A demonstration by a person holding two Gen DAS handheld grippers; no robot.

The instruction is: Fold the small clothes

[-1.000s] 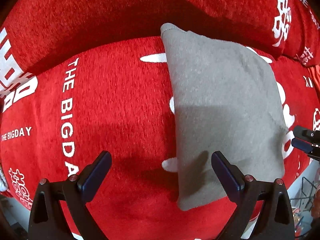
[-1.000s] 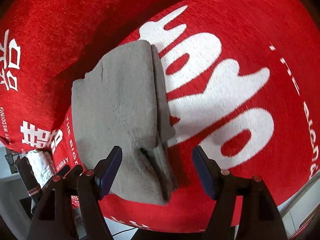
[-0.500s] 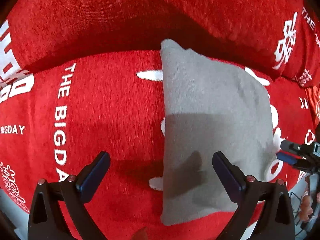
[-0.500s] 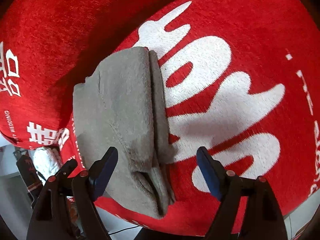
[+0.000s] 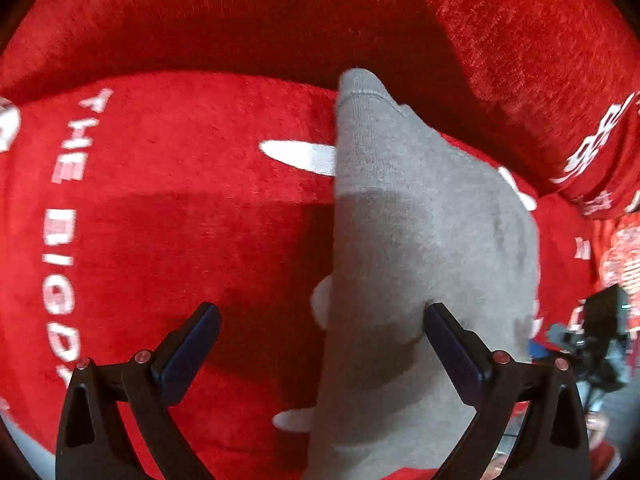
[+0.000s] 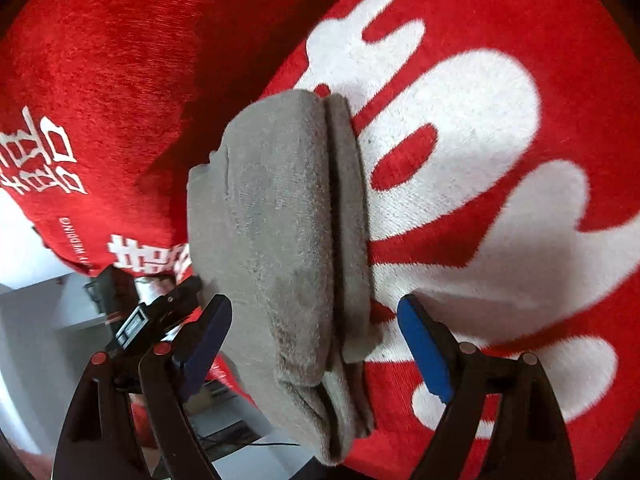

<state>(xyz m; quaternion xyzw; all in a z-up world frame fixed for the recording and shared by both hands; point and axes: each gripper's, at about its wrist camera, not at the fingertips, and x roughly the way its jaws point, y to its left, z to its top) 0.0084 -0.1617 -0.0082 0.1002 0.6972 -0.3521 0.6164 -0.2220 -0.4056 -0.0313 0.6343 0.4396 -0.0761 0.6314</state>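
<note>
Lying folded: one grey garment (image 5: 420,248); two tools spread wide.

The red blanket (image 5: 168,216) has white letters saying "THE BIGDA". A small line on it reads "WEDDING".

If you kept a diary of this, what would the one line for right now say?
task: fold small clothes | grey garment: folded, on red blanket | left hand-held gripper: open, over its near edge | right hand-held gripper: open, astride its near end
</note>
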